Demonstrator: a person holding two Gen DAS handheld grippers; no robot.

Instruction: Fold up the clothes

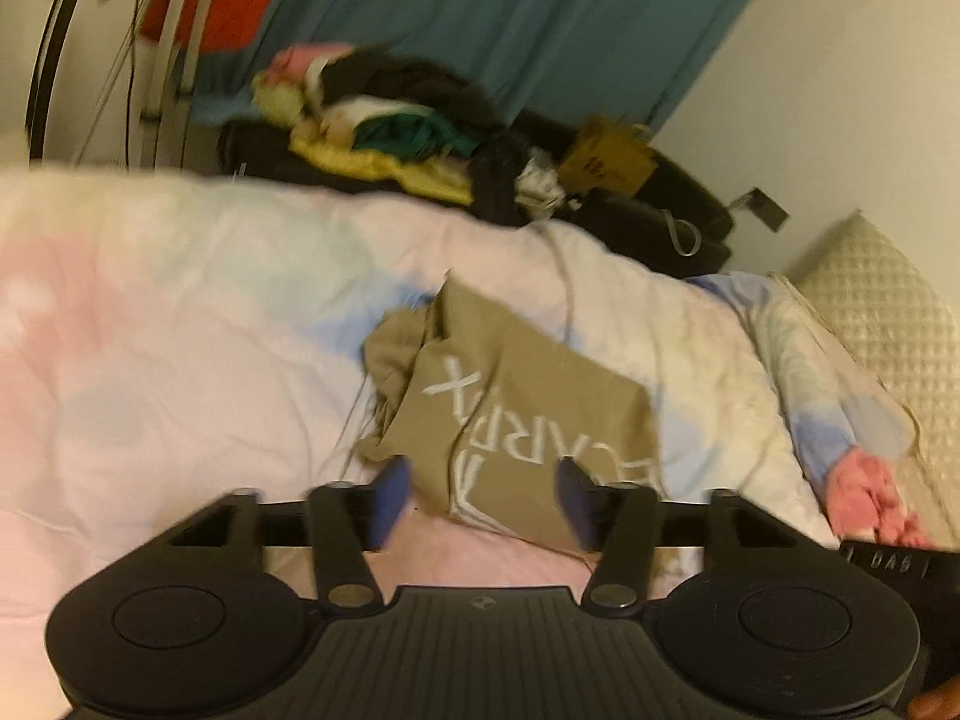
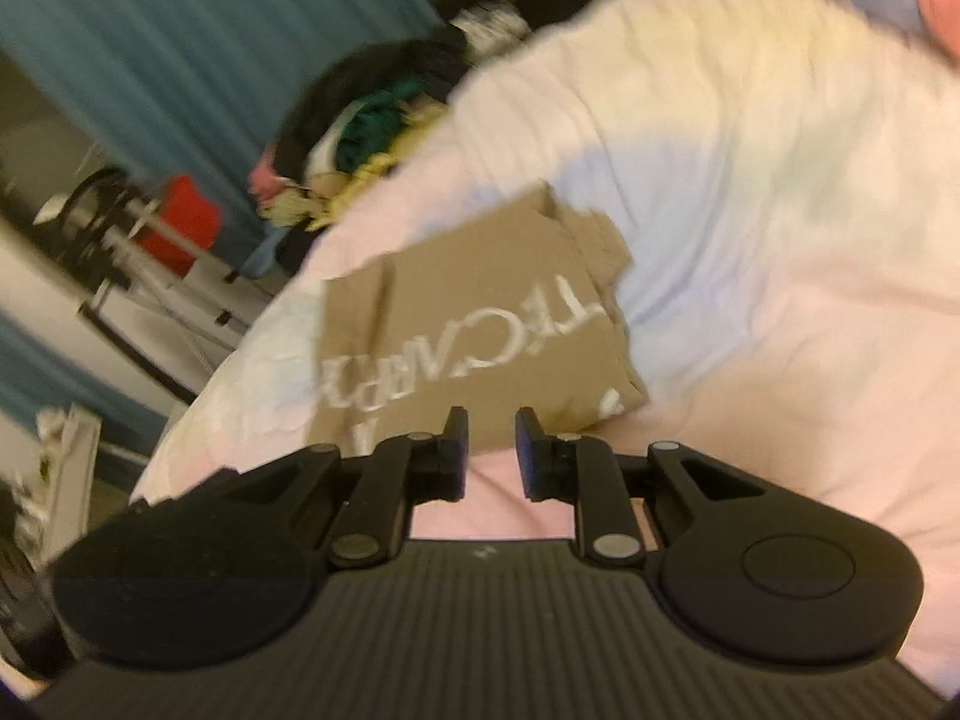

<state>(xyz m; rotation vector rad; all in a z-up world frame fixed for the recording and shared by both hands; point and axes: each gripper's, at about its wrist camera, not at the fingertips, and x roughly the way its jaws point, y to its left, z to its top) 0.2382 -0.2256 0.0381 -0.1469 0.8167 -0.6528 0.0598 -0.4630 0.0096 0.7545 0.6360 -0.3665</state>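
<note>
With the tan shirt (image 1: pixel 528 420) lying partly folded on the bed (image 1: pixel 180 360), both the left tool (image 1: pixel 486 498) and right tool (image 2: pixel 492 450) stand apart and empty just short of its near edge, so each should take a corner cleanly before lifting

The white letters on the tan shirt (image 2: pixel 480 324) are blurred; the clothes pile (image 1: pixel 390 132) is smeared, its pieces unclear.

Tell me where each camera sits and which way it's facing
Left wrist: on the left claw, angled down at the tan shirt on the pink duvet; open fingers and a fingertip show.
Right wrist: on the right claw, facing that shirt; slightly parted fingers show.
Shared: shirt, duvet, teal curtain, clothes pile.
</note>
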